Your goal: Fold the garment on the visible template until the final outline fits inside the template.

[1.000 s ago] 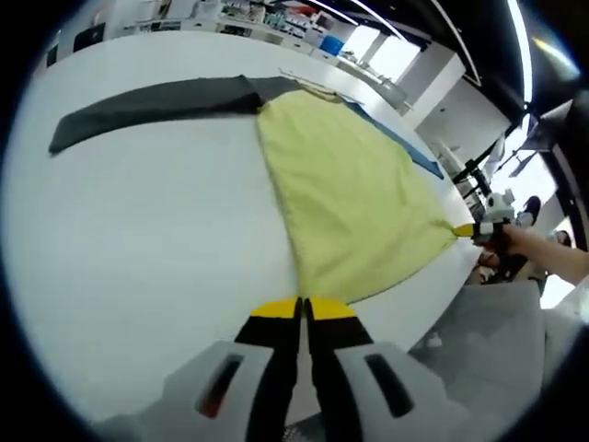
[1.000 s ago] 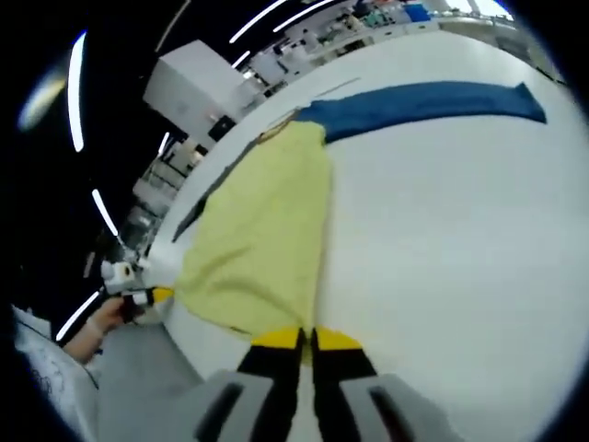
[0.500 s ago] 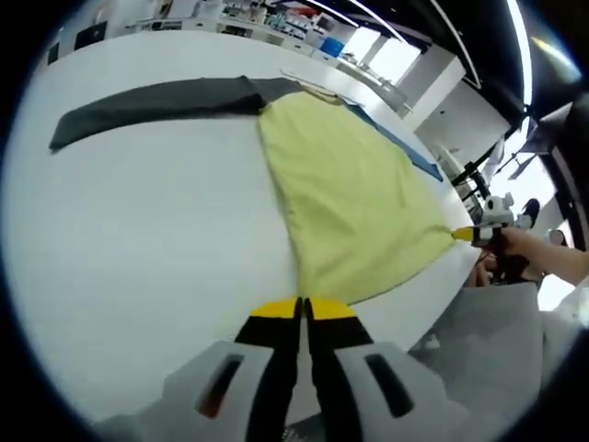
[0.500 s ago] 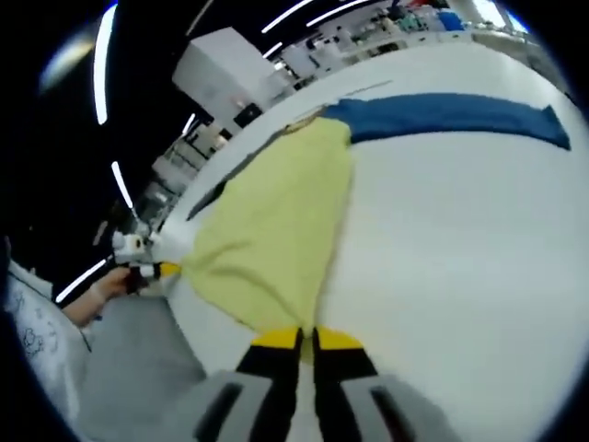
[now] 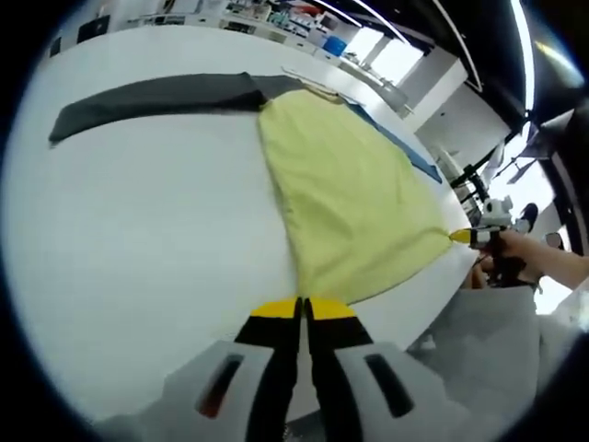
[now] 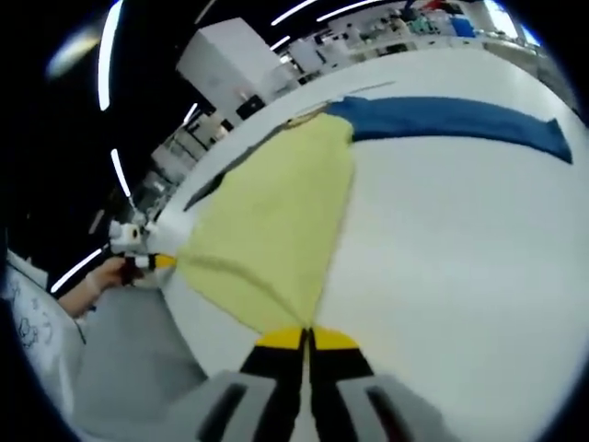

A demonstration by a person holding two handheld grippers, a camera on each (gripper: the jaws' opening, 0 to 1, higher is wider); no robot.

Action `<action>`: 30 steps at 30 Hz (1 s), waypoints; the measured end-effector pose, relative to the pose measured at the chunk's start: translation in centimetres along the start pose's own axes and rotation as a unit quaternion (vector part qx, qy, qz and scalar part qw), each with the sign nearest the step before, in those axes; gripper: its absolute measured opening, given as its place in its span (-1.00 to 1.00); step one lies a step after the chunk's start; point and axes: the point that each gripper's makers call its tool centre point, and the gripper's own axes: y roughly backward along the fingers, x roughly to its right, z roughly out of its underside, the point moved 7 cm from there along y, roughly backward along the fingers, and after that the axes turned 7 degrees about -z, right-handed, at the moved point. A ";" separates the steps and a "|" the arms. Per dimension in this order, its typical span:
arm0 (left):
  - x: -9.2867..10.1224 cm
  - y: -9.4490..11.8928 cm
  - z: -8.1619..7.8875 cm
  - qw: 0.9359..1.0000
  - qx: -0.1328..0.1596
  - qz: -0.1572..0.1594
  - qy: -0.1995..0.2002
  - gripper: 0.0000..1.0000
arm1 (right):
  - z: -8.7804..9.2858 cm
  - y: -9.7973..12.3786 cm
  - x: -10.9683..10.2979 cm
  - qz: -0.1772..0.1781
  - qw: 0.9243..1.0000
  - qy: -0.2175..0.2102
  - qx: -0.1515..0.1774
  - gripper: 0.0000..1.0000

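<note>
A garment with a yellow body (image 5: 350, 193) lies spread flat on the white table (image 5: 138, 221). Its dark grey sleeve (image 5: 156, 95) stretches left and its blue sleeve (image 5: 398, 138) runs along the far right side. My left gripper (image 5: 302, 311) is shut on one corner of the yellow hem. In the right gripper view the yellow body (image 6: 276, 216) and blue sleeve (image 6: 451, 120) show again, and my right gripper (image 6: 307, 339) is shut on the other hem corner. Each gripper appears in the other's view: the right gripper (image 5: 462, 237) and the left gripper (image 6: 162, 261), both at the table's edge.
A hand (image 5: 529, 256) holds the right gripper past the table's near edge. Grey clothing (image 5: 488, 341) of the person lies below that edge. Shelves and benches (image 5: 276, 17) stand behind the table. Bare white tabletop (image 6: 460, 267) lies on either side of the garment.
Both grippers stay shut on the hem corners. The right gripper view has shifted a little; the garment itself has hardly moved.
</note>
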 end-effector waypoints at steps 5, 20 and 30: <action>0.1 0.1 0.1 1.000 -0.003 -0.001 -0.004 -0.99 | 0.1 0.1 -0.1 -0.006 1.000 -0.003 0.003 -1.00; 4.1 3.0 -2.0 0.983 0.079 -0.002 -0.166 0.42 | -2.8 5.2 -0.5 -0.002 0.994 0.029 0.110 0.08; 5.0 4.1 -3.9 0.982 0.112 -0.014 -0.154 0.98 | -4.7 9.2 2.4 0.065 0.983 0.059 0.164 0.76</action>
